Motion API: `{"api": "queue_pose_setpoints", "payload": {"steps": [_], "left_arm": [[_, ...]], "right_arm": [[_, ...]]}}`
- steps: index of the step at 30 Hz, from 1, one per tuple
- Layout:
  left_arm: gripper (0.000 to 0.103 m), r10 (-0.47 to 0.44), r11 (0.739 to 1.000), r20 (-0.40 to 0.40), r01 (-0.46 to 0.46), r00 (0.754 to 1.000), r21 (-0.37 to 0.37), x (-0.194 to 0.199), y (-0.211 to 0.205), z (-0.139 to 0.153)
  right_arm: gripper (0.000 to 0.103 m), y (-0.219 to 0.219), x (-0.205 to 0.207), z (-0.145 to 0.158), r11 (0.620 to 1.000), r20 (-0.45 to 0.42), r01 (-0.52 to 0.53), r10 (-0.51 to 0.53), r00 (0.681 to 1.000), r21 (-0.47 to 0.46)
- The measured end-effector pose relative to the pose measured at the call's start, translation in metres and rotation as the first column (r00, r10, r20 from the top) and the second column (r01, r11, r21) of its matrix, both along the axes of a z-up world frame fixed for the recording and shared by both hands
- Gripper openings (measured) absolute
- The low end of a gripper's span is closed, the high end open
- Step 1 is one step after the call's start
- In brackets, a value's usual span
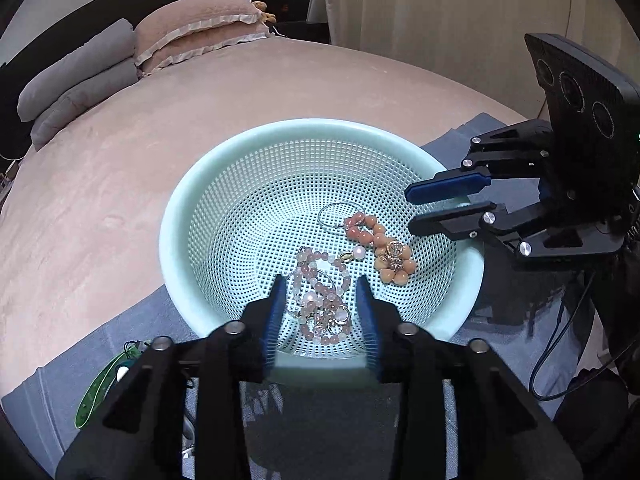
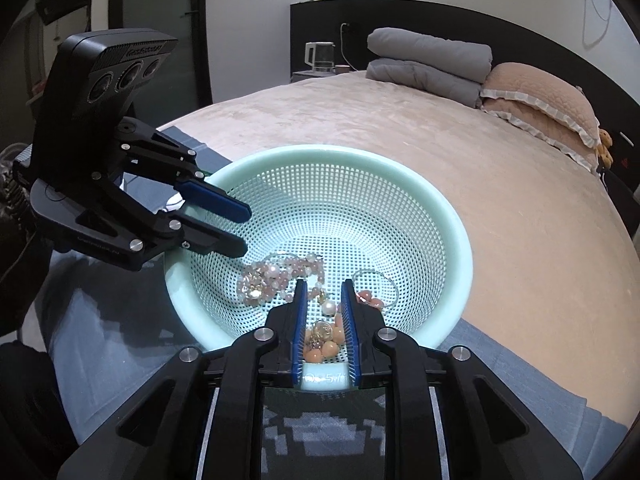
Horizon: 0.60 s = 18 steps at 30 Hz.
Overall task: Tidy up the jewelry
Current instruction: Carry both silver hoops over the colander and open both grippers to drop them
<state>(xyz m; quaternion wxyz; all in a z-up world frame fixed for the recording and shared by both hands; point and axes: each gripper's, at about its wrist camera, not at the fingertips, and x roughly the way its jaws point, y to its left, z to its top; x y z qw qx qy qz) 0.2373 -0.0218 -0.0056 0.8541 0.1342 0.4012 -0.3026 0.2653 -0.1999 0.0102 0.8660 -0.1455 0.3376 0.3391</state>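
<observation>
A pale green plastic basket (image 1: 320, 132) with a perforated wall sat on a blue-grey cloth (image 1: 120, 332) spread at the near edge of a bed covered in a pink blanket (image 1: 200, 120). All the jewelry in view lay in the bottom of the basket. Toward its left side was a tangled heap of pink and white bead strands (image 1: 320, 300), with a larger white pearl (image 2: 329, 307) nearer the centre. Toward its right side lay a bracelet of peach-coloured beads (image 1: 384, 256) with small gold charms resting on it, and a thin metal hoop (image 1: 336, 214) touched that bracelet's far end.

The left gripper (image 1: 322, 300) reached over the basket's near rim with its jaws parted, the bead heap lying between the blue pads (image 1: 276, 312) but not pressed by them. The right gripper (image 2: 324, 300) came in over the rim on the right side, its jaws slightly apart and holding nothing; the peach beads and gold charms lay below the gap, though whether the fingertips touched them was hard to tell from the fisheye view.

At the far end of the bed, folded grey bedding (image 2: 428, 64) lay beside two stacked pink pillows (image 2: 540, 100). A green strip-shaped object (image 1: 96, 392) rested on the cloth near the basket's left side, partly hidden behind the left gripper.
</observation>
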Motion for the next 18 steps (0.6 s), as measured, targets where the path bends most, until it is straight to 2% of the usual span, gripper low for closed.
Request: {"api": "queue_pose_setpoints", "payload": {"steps": [2, 7, 9, 10, 12, 14, 18], "left_arm": [[0.055, 0.006, 1.0, 0.004, -0.006, 1.0, -0.009, -0.002, 0.001, 0.002], [0.073, 0.035, 0.999, 0.044, -0.035, 0.998, -0.003, -0.012, 0.002, 0.007], [0.077, 0.065, 0.998, 0.072, -0.065, 0.995, 0.002, -0.017, 0.004, 0.011], [0.084, 0.079, 0.997, 0.08, -0.079, 0.994, -0.003, -0.019, 0.005, 0.012], [0.092, 0.117, 0.993, 0.091, -0.116, 0.989, -0.015, -0.024, 0.01, 0.016], [0.093, 0.145, 0.989, 0.1, -0.143, 0.984, -0.028, -0.03, 0.014, 0.02], [0.097, 0.223, 0.975, 0.124, -0.219, 0.967, -0.043, -0.04, 0.024, 0.03]], "right_arm": [[0.032, 0.0, -0.002, 0.002, 1.0, 0.007, 0.005, -0.005, 1.0, -0.005], [0.049, -0.001, -0.007, 0.01, 0.999, 0.037, 0.032, -0.032, 0.999, -0.001], [0.06, -0.003, -0.009, 0.013, 0.998, 0.047, 0.055, -0.055, 0.997, -0.002], [0.063, -0.004, -0.009, 0.014, 0.998, 0.053, 0.067, -0.067, 0.996, -0.002], [0.076, -0.006, -0.012, 0.018, 0.995, 0.071, 0.097, -0.097, 0.993, 0.001], [0.084, -0.007, -0.015, 0.023, 0.993, 0.083, 0.117, -0.117, 0.99, 0.005], [0.085, -0.009, -0.021, 0.033, 0.988, 0.09, 0.15, -0.151, 0.984, 0.027]]}}
